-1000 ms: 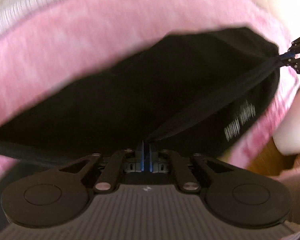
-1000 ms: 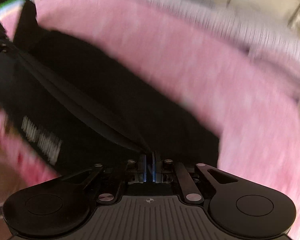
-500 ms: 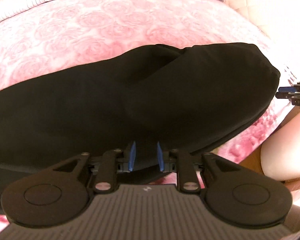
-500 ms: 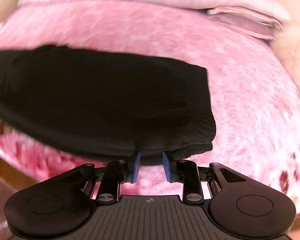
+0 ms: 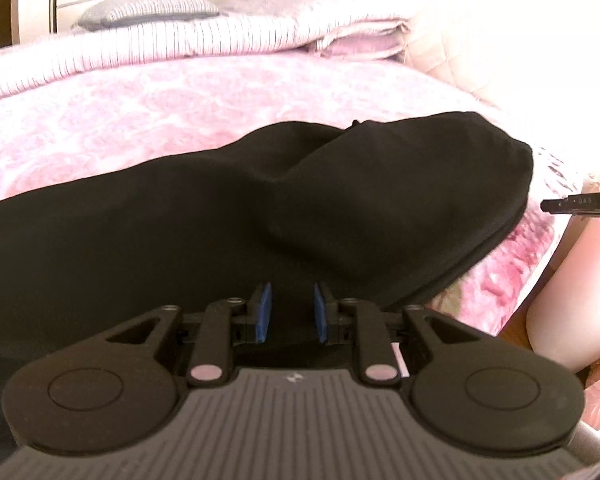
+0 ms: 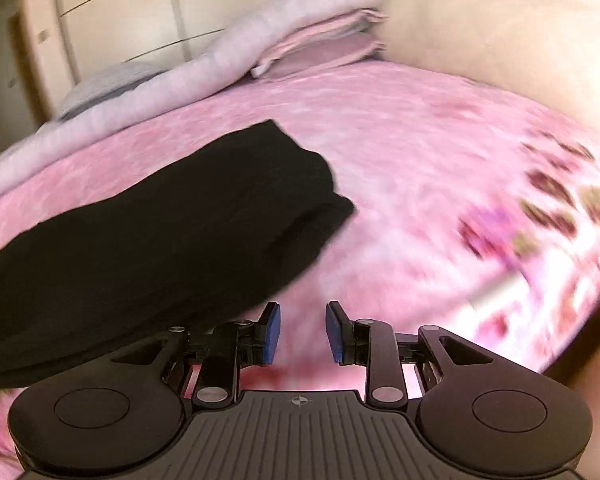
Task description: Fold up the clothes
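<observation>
A black garment (image 5: 260, 208) lies folded over on the pink floral bedspread (image 5: 140, 112). My left gripper (image 5: 290, 308) hovers over its near edge. Its blue pads stand apart, with black cloth showing below the gap and nothing pressed between them. In the right wrist view the garment (image 6: 160, 220) stretches off to the left. My right gripper (image 6: 300, 330) is open over bare bedspread (image 6: 420, 160), just right of the garment's near corner, with nothing between its pads. The tip of the right gripper (image 5: 552, 205) also shows at the right edge of the left wrist view, clear of the cloth.
A folded striped quilt (image 5: 180, 40) and pillows (image 6: 320, 40) are stacked along the far side of the bed. A cream padded headboard (image 5: 500, 40) stands at the right and a wardrobe (image 6: 140, 8) behind. A person's limb (image 5: 560, 300) is beside the bed's right edge.
Both grippers were shut on the stretched black garment and have opened and let it go. It now lies folded on the bed. Both grippers drew back, and the right one slid off its corner.
</observation>
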The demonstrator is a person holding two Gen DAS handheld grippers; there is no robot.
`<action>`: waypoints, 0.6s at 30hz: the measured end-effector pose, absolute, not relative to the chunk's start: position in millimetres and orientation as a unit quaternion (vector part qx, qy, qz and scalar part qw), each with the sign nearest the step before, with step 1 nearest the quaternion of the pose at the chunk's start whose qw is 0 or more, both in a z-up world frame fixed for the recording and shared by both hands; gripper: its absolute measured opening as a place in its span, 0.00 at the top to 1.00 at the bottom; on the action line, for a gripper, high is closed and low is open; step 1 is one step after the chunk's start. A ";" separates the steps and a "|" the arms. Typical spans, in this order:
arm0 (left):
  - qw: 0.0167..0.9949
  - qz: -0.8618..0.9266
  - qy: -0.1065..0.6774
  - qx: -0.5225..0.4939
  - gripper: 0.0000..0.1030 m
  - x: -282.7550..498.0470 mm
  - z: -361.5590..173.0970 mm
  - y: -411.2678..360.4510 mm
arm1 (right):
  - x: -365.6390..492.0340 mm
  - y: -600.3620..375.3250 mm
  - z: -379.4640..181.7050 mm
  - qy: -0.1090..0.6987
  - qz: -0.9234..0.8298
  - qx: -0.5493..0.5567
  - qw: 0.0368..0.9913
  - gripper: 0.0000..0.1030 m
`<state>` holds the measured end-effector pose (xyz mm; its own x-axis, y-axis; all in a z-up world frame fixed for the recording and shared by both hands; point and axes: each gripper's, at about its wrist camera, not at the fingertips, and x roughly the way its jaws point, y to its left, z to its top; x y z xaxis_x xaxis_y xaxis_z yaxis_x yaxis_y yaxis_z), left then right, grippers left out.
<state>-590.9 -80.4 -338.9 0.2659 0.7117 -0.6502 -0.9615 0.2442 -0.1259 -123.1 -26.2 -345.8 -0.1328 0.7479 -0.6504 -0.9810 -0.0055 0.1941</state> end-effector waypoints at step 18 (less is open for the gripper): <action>0.604 0.680 0.058 -0.412 0.71 -707.6 -307.1 -168.1 | -104.0 -91.5 -299.2 0.500 0.647 -0.001 0.575 0.72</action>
